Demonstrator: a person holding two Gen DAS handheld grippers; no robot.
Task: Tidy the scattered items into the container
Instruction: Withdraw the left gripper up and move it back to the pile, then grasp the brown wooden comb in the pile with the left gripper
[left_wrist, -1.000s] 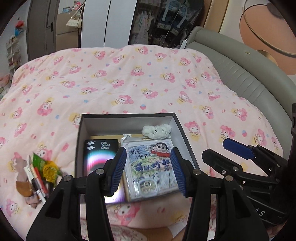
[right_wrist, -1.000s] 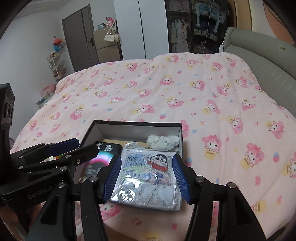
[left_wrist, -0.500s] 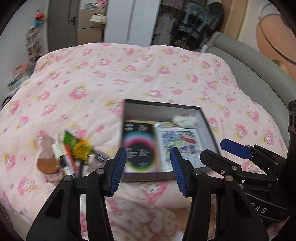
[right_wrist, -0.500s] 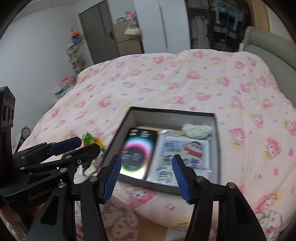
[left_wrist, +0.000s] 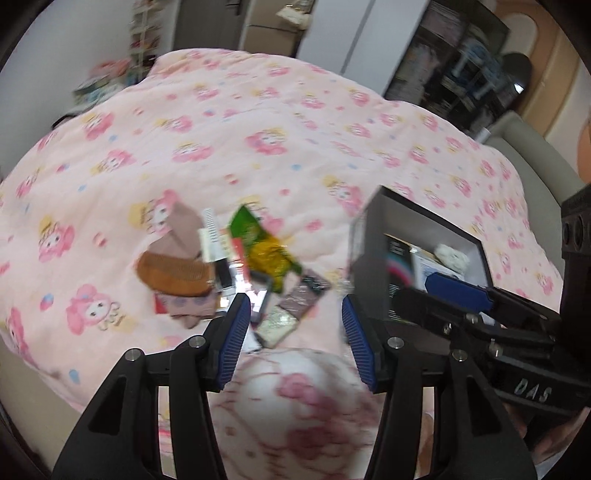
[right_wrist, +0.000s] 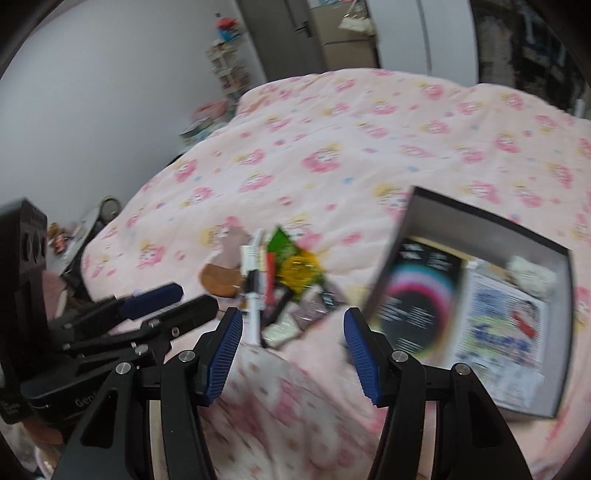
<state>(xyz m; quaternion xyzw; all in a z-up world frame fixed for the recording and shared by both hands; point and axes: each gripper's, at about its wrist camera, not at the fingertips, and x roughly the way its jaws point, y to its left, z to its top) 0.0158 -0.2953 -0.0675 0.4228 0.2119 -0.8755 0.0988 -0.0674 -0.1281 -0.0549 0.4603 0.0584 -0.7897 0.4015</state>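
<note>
On the bed's left side, scattered pile (left_wrist: 236, 266) lies loose, comb (left_wrist: 173, 275) at its left edge. Left tongs (left_wrist: 291, 343) spread, empty, aimed at pile for next pick. Right tongs (right_wrist: 293, 354) spread, empty. Far right, box (right_wrist: 487, 225) part-filled, open-topped for drops.

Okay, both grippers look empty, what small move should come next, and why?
Probably ease the open left gripper forward and down onto the scattered pile. It lies loose on the quilt, just ahead of the fingers and outside the box; both grippers hold nothing.
</note>
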